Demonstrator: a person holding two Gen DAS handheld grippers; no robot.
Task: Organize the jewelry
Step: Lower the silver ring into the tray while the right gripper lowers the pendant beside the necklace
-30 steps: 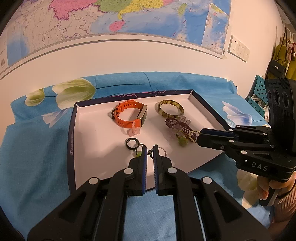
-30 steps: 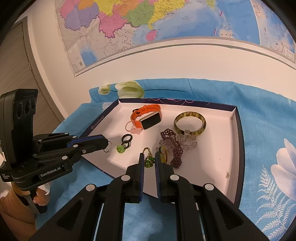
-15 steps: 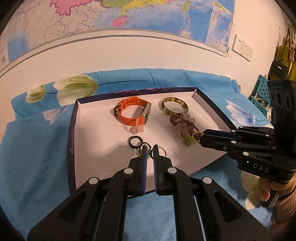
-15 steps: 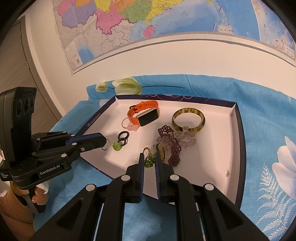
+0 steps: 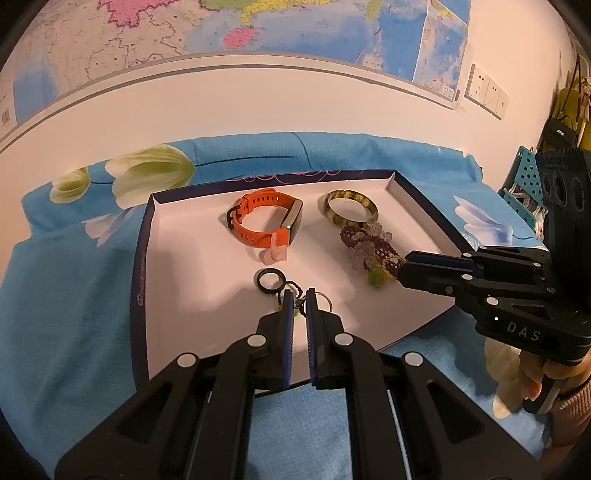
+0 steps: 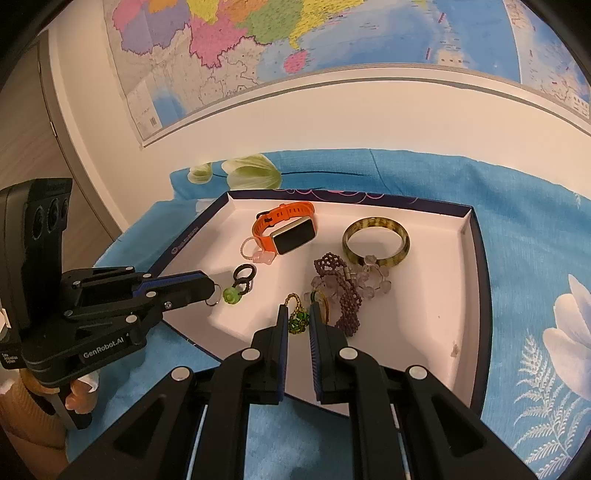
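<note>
Warm indoor light, sharp focus; soft shadows fall inside the white tray (image 5: 177, 266); fisheye bends the map (image 6: 332, 33) at twelve o'clock.

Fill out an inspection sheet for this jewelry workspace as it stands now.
Surface: blue floral cloth under a shallow white tray.
Job's things: orange watch, amber bangle, purple beaded bracelet in the tray; green-bead keychain and a green beaded charm near its front edge.
Clutter: nothing seen.
Grippers: left gripper shut at the keychain; right gripper shut at the charm; grip on either unclear.
Cables: nothing seen.
Surroundings: wall map, wall sockets.
</note>
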